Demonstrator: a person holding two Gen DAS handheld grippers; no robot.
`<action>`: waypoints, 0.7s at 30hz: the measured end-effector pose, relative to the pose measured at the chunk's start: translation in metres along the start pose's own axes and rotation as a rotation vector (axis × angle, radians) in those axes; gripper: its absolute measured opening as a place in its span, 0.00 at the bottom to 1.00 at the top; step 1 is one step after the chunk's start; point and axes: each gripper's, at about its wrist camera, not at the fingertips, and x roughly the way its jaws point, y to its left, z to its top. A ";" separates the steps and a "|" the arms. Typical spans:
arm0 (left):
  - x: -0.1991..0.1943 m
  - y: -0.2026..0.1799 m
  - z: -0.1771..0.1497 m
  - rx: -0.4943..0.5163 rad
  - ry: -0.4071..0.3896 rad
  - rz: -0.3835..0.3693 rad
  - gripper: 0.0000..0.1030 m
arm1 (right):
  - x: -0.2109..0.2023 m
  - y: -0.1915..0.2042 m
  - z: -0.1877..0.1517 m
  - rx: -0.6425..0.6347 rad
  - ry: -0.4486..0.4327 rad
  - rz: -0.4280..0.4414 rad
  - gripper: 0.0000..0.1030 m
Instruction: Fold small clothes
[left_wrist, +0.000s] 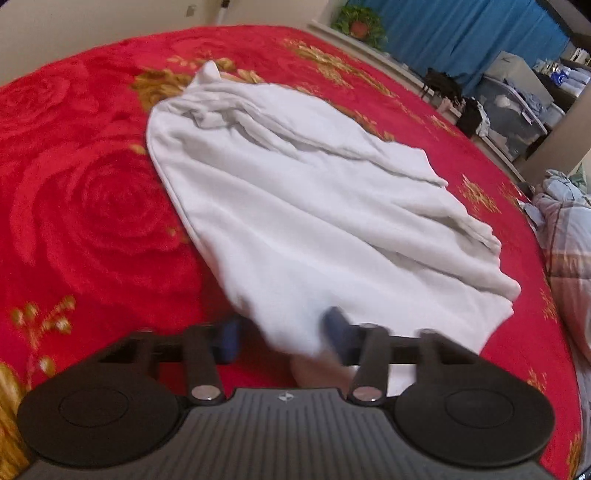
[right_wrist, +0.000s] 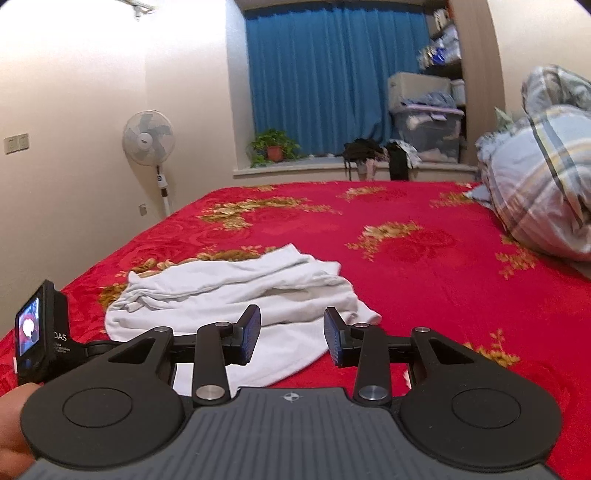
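Red blanket (right_wrist: 424, 236) covered the bed; my left fingers (left_wrist: 284, 338) pinched the white garment (left_wrist: 295, 192), my right fingers (right_wrist: 291, 338) stood apart, empty. Thin grip could slip.

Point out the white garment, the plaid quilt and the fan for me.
white garment (left_wrist: 295, 206): left wrist view, middle of the cloth.
plaid quilt (right_wrist: 535, 184): right wrist view, its bulging front.
fan (right_wrist: 148, 137): right wrist view, head grille.

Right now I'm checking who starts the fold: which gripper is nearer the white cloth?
Left. The left gripper has the white cloth's near edge between its jaws; the right gripper hovers just short of it, jaws empty.
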 end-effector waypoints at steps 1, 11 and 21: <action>-0.002 0.002 0.002 0.013 0.002 -0.021 0.23 | 0.001 -0.004 0.000 0.012 0.010 -0.004 0.39; -0.125 0.044 0.011 0.443 -0.023 -0.169 0.06 | 0.005 -0.016 0.018 0.033 0.064 -0.006 0.44; -0.154 0.161 0.039 0.463 0.021 -0.193 0.05 | 0.067 -0.050 0.032 0.040 0.161 0.072 0.47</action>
